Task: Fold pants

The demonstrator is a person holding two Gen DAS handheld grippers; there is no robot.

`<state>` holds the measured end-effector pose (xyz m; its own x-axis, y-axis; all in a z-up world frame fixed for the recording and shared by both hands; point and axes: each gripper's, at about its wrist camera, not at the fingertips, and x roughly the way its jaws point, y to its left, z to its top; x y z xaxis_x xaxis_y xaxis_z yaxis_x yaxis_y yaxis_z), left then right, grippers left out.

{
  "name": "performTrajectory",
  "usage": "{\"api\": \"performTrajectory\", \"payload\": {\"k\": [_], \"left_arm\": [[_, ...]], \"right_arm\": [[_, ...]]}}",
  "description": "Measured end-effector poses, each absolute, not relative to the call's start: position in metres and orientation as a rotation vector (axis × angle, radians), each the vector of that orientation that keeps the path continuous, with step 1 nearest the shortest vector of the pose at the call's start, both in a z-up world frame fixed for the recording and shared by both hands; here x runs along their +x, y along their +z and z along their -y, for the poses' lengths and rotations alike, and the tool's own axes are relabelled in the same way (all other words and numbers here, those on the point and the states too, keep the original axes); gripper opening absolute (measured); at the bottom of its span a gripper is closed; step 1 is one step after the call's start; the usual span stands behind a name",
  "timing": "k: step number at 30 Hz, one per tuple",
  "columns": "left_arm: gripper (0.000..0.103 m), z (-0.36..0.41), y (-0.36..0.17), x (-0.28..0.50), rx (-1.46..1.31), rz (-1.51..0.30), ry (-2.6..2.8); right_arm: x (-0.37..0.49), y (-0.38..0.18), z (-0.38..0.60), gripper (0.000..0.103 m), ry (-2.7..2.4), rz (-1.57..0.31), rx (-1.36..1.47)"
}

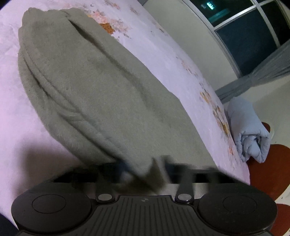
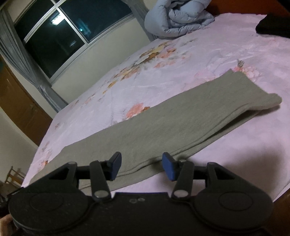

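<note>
Grey-green fleece pants [image 1: 99, 90] lie folded lengthwise on the pink floral bedsheet [image 1: 172, 54]. In the left wrist view they stretch away from the camera, and my left gripper [image 1: 145, 172], blurred, is shut on their near end, with a pinch of fabric bunched between the fingers. In the right wrist view the pants [image 2: 163, 123] form a long band running from lower left to upper right across the sheet [image 2: 199, 59]. My right gripper [image 2: 142, 166] is open just over their near long edge. Its blue pads [image 2: 168, 167] stand apart, and nothing is between them.
A rolled pale-blue duvet [image 2: 177, 16] sits at the far corner of the bed, and it also shows past the bed's edge [image 1: 248, 130]. A black item [image 2: 275, 23] lies at the far right. A dark window [image 2: 63, 36] with grey curtains, a wooden door [image 2: 18, 109] and a chair [image 2: 14, 176] stand beyond the bed.
</note>
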<state>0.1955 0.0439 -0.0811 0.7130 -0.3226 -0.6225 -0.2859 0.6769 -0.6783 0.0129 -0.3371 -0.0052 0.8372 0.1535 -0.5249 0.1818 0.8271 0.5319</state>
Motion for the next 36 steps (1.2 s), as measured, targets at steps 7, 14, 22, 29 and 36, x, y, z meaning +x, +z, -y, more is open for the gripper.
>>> {"api": "performTrajectory", "payload": {"k": [7, 14, 22, 29, 36], "left_arm": [[0.008, -0.052, -0.077, 0.188, -0.894, -0.754, -0.091], [0.008, -0.054, -0.074, 0.191, -0.910, -0.762, -0.113], [0.008, -0.063, -0.078, 0.189, -0.912, -0.774, -0.144], [0.008, -0.063, -0.081, 0.193, -0.905, -0.790, -0.146], [0.008, -0.065, -0.079, 0.192, -0.909, -0.785, -0.152]], "right_arm": [[0.031, -0.023, 0.326, 0.043, 0.133, -0.657, 0.835], [0.045, -0.044, 0.326, 0.042, 0.110, -0.705, 0.966], [0.051, -0.052, 0.337, 0.040, 0.099, -0.696, 1.051], [0.047, -0.066, 0.343, 0.010, 0.066, -0.742, 1.121], [0.040, -0.068, 0.342, 0.009, 0.062, -0.762, 1.149]]}}
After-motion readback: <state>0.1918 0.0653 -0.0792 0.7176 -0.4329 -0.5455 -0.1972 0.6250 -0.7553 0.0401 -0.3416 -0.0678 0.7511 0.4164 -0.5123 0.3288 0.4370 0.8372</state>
